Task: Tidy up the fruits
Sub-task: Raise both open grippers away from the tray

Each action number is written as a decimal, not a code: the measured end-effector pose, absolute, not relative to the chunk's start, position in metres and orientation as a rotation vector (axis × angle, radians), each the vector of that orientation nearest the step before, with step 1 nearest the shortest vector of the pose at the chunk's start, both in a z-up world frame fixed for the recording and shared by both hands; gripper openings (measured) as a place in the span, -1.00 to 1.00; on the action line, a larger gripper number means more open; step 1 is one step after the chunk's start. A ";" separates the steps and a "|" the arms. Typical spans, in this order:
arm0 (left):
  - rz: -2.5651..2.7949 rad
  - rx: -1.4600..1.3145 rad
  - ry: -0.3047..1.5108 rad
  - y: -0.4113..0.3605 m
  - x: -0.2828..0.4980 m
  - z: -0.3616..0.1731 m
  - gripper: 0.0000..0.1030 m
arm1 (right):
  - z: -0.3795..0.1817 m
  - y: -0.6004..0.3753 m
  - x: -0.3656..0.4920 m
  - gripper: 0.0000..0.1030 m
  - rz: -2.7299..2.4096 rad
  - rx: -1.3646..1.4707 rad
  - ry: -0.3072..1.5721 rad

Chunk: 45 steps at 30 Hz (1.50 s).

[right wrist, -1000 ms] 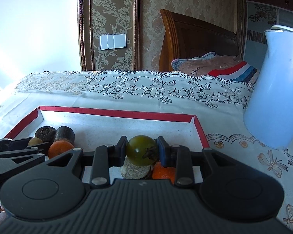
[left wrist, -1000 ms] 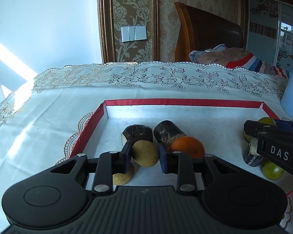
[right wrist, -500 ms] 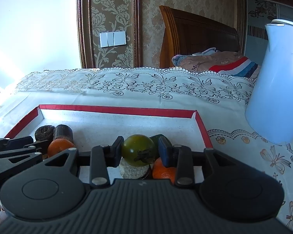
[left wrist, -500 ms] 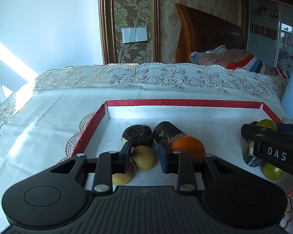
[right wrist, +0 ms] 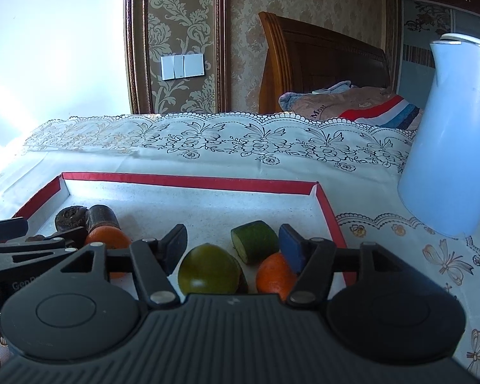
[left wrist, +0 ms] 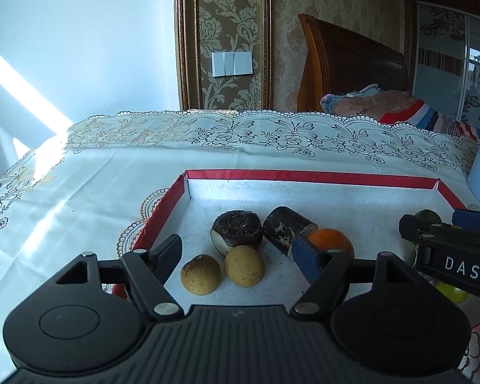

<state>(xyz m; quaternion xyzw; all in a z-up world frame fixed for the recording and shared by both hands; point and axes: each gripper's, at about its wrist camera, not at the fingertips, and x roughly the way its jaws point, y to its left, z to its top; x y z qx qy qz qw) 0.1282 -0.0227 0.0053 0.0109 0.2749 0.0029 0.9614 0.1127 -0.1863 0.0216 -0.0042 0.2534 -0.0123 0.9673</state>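
Both grippers gape wide, holding nothing. Two tan fruits (left wrist: 222, 270) lie in the red-rimmed tray (left wrist: 304, 175) just beyond the left gripper (left wrist: 240, 252), probably nearer than the right gripper (right wrist: 232, 244).

Room behind the surface
A lace tablecloth (right wrist: 240, 147), a white jug (right wrist: 451, 134) at the right, a wooden headboard (right wrist: 320, 64), a wall switch (right wrist: 182, 66).

L gripper (left wrist: 238, 252) & R gripper (right wrist: 233, 241) both spread wide, holding nothing.
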 end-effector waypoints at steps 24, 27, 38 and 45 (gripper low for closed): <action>-0.038 0.063 0.479 -0.027 0.095 0.012 0.58 | 0.023 -0.199 0.093 0.94 -0.051 0.050 0.494; -0.039 0.068 0.477 -0.028 0.093 0.013 0.58 | 0.023 -0.200 0.089 0.96 -0.053 0.050 0.494; -0.072 0.062 0.514 -0.026 0.084 0.010 0.58 | 0.023 -0.201 0.074 0.97 -0.040 0.064 0.502; -0.074 0.052 0.497 -0.021 0.069 0.011 0.58 | 0.023 -0.201 0.065 1.00 -0.029 0.072 0.507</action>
